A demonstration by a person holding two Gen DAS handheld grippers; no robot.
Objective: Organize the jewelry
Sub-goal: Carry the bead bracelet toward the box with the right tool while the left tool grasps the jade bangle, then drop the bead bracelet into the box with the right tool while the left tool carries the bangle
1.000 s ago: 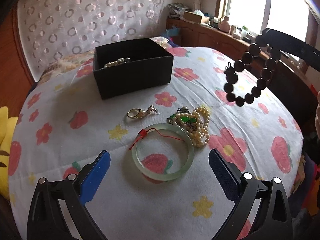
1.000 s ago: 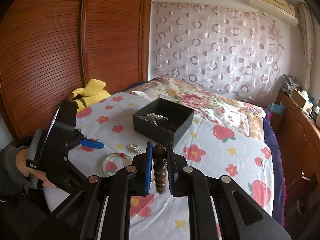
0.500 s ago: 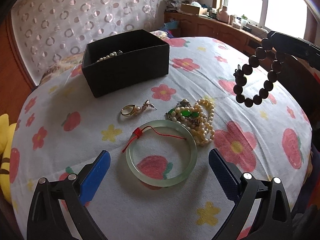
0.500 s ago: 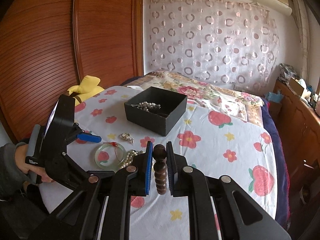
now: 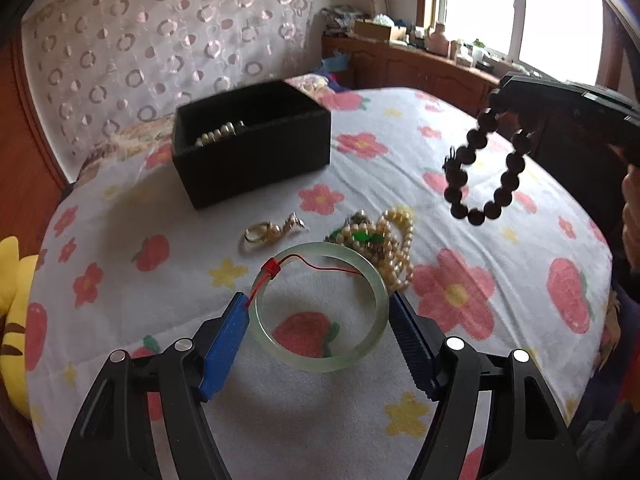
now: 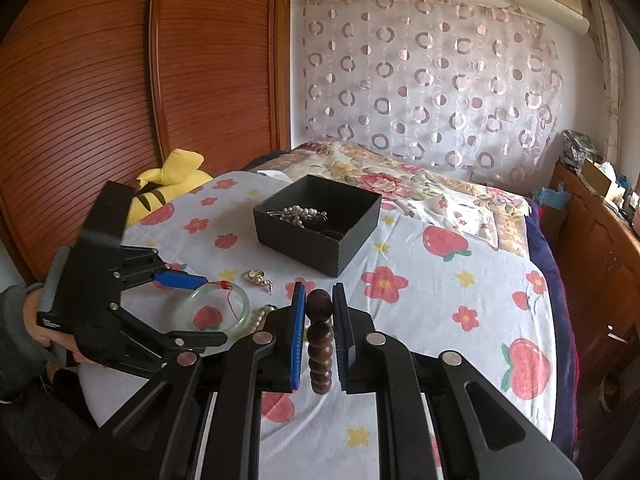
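Since a second ago: left tool [image 5: 318,312] dropped lower and forward, fingers narrowed from wide open, now bracketing the jade bangle [image 5: 322,306]; blue pads touching or just beside its outer rim on both sides, full clamp not confirmed. Bangle flat on the bed [image 5: 500,264], red string [image 5: 316,266] tied to the far left of the rim, trailing across the ring. Right tool [image 6: 319,340] moved nearer the box, clamped on the dark bead bracelet [image 5: 486,168], loop hanging free in the air above the bed. Black box [image 5: 252,142] well beyond the bangle, pearls [image 6: 302,214] already inside. Gold ring [image 5: 258,234] and pearl tangle with green stones [image 5: 384,240] loose on the sheet between bangle and box, tangle touching the bangle's far rim.

Handling, judged: bangle rigid, smooth, likely slippery and brittle, moderate weight; grip across the outer width, level, firm but not hard, low carry over the soft bed, no drop into the box. Risk of the string snagging the pearls on lift. Bead bracelet stiff per bead but floppy as a loop, swings; hold on one bead enough, lower slowly into the box.
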